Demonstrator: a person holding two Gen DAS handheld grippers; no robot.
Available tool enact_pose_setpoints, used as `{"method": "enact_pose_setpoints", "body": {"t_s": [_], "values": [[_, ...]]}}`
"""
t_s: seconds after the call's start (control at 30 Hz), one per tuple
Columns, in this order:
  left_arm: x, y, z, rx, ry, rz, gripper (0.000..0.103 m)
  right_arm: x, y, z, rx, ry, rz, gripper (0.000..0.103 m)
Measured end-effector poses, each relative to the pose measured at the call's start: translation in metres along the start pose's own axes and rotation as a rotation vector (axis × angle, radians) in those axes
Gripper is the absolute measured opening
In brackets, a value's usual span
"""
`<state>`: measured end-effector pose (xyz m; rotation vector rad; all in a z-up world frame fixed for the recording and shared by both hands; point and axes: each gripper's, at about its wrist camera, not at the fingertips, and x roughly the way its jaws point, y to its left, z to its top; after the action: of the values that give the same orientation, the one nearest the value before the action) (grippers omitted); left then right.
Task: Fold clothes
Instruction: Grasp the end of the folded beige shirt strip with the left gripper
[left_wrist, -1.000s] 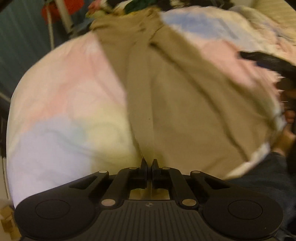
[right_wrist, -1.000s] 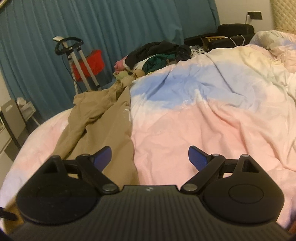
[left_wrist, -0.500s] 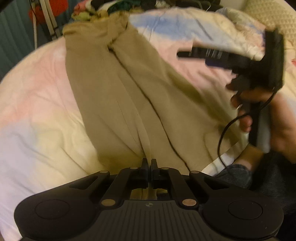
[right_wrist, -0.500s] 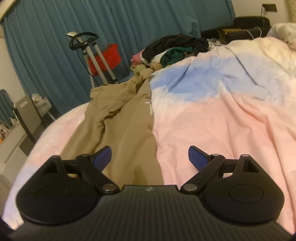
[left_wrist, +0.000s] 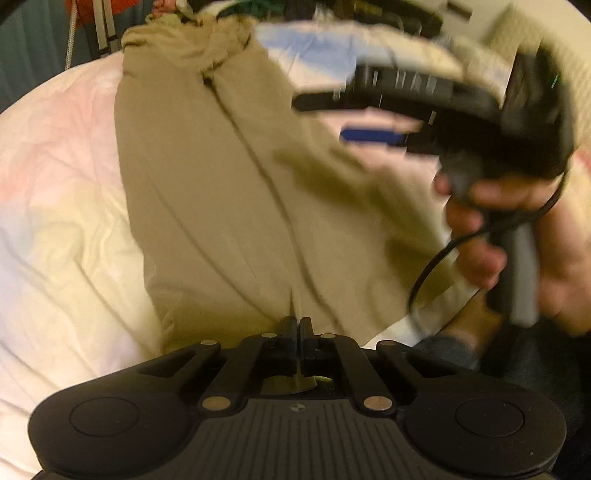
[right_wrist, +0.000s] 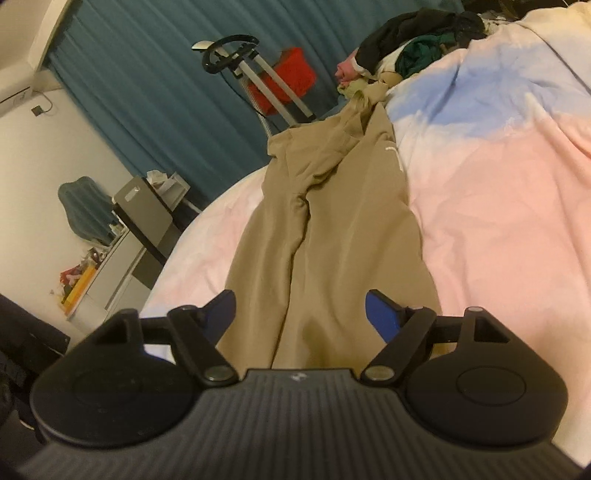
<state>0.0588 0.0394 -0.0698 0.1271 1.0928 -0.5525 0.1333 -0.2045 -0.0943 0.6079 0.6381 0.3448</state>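
Tan trousers (right_wrist: 325, 236) lie lengthwise on the bed (right_wrist: 509, 206), their far end bunched beside a heap of clothes (right_wrist: 417, 48). The left claw (left_wrist: 296, 326) is clamped on the near edge of the cloth; the right claw (right_wrist: 300, 314) hovers above it, fingers apart and empty. Risks: the thin pinch may slip under a pull, and the bunched far end could drag creases into any fold.

The right gripper (right_wrist: 300, 310) was held with its blue-padded fingers (right_wrist: 382, 315) spread wide above tan trousers (right_wrist: 325, 236). The trousers were laid lengthwise on a pastel duvet (right_wrist: 509, 192), with a clothes pile (right_wrist: 410, 48) seen beyond them.
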Motion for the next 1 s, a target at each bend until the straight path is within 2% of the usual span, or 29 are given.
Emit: {"method": "enact_pose_setpoints", "body": {"t_s": [0.1,0.2,0.3,0.37,0.4,0.43,0.5,0.57,0.63,0.67,0.73,0.83,0.9,0.97,1.0], "values": [[-0.019,0.005,0.008,-0.058,-0.073,-0.082,0.001,-0.01,-0.006,0.004,0.021,-0.04,-0.045,0.08],[-0.013,0.0,0.006,-0.057,-0.063,-0.099,0.001,-0.018,-0.013,0.009,0.028,-0.064,-0.12,0.08],[0.015,-0.003,0.001,-0.007,0.046,-0.046,0.002,-0.024,-0.021,0.008,0.055,-0.044,-0.159,0.08],[0.023,0.007,0.003,-0.043,0.107,-0.055,0.005,-0.029,-0.028,0.006,0.083,-0.021,-0.164,0.08],[0.019,0.016,0.006,-0.083,0.104,-0.089,0.014,-0.031,-0.031,0.005,0.097,-0.01,-0.167,0.079],[0.015,0.025,0.008,-0.124,0.099,-0.12,0.028,-0.033,-0.034,0.004,0.111,0.002,-0.169,0.078],[0.0,0.047,0.011,-0.221,0.045,-0.146,0.048,-0.036,-0.038,0.002,0.128,0.018,-0.165,0.077],[-0.015,0.072,0.013,-0.312,-0.024,-0.144,0.054,-0.037,-0.038,0.002,0.127,0.02,-0.167,0.077],[-0.022,0.097,0.013,-0.42,-0.087,-0.133,0.067,-0.035,-0.037,0.001,0.118,0.021,-0.175,0.077],[-0.023,0.108,0.012,-0.473,-0.113,-0.12,0.067,-0.034,-0.037,0.001,0.112,0.023,-0.181,0.077],[-0.012,0.121,0.013,-0.559,-0.098,-0.091,0.064,-0.031,-0.036,0.0,0.099,0.029,-0.198,0.077],[0.009,0.125,0.02,-0.604,-0.058,0.013,0.061,-0.026,-0.037,-0.003,0.081,0.044,-0.228,0.077],[0.02,0.13,0.018,-0.612,-0.025,-0.03,0.057,-0.024,-0.038,-0.005,0.067,0.056,-0.252,0.077],[0.019,0.132,0.016,-0.622,-0.012,-0.037,0.047,-0.023,-0.041,-0.006,0.074,0.063,-0.257,0.077],[0.017,0.133,0.014,-0.628,0.002,-0.044,0.038,-0.023,-0.042,-0.006,0.08,0.065,-0.257,0.077]]}}
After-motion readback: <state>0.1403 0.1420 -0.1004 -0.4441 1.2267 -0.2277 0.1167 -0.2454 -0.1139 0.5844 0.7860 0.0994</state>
